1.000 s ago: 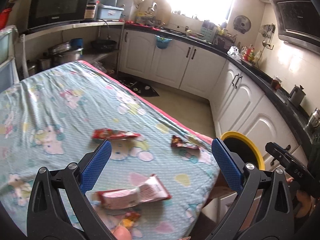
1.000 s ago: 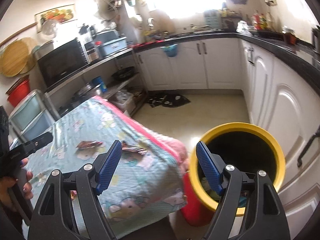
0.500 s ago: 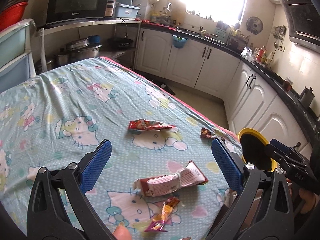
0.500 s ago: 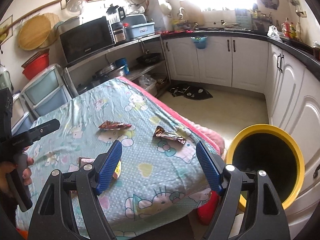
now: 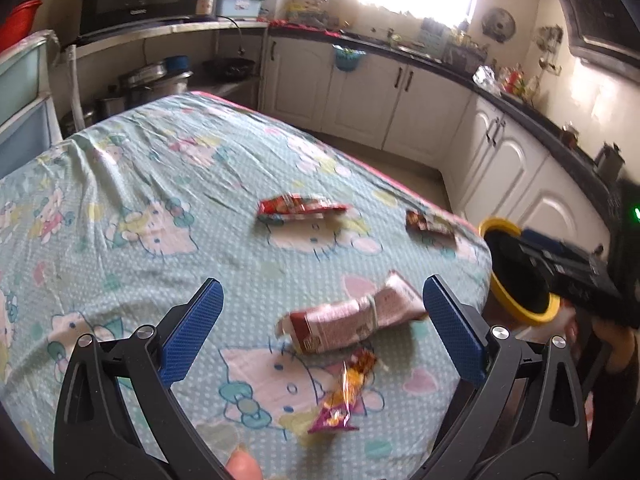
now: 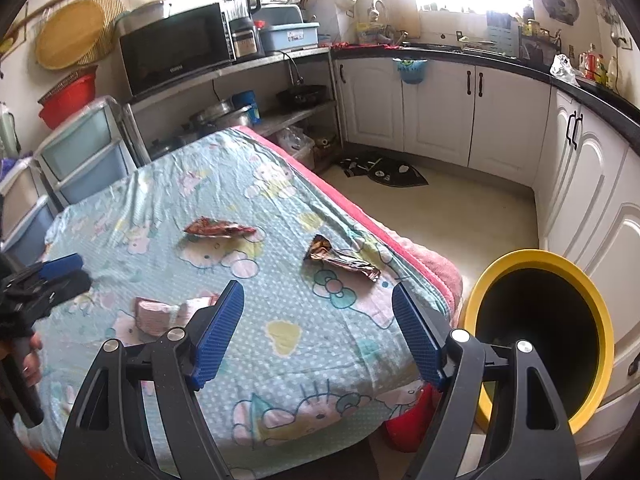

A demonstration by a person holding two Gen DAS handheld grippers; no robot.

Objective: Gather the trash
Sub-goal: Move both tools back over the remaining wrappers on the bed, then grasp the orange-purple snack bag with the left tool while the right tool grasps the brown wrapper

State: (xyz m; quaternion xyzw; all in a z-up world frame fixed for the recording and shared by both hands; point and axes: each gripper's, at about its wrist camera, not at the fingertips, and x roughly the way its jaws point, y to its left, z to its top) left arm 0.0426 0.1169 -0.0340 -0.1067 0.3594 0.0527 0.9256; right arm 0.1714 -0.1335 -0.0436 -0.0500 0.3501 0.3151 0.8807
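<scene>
Several wrappers lie on a table under a cartoon-print cloth (image 5: 160,184). A pink and red packet (image 5: 352,322) sits just beyond my open left gripper (image 5: 322,312), with a small orange wrapper (image 5: 344,392) nearer, between its fingers. A red wrapper (image 5: 298,208) (image 6: 218,229) and a dark brown wrapper (image 5: 428,226) (image 6: 342,260) lie farther out. My right gripper (image 6: 318,324) stands open and empty above the table's near corner; the brown wrapper is ahead of it. A yellow-rimmed bin (image 6: 540,332) (image 5: 516,276) stands on the floor beside the table.
White kitchen cabinets (image 6: 440,108) under a dark counter run along the far and right sides. A microwave (image 6: 176,46) sits on a shelf behind the table, plastic drawers (image 6: 80,152) at its left. Bare floor (image 6: 460,208) lies between table and cabinets. A person's hand (image 6: 30,356) grips the left tool.
Both grippers have swung from the bin side toward the table and dropped a little. The wrappers now lie nearer the left gripper. Both stay open.
</scene>
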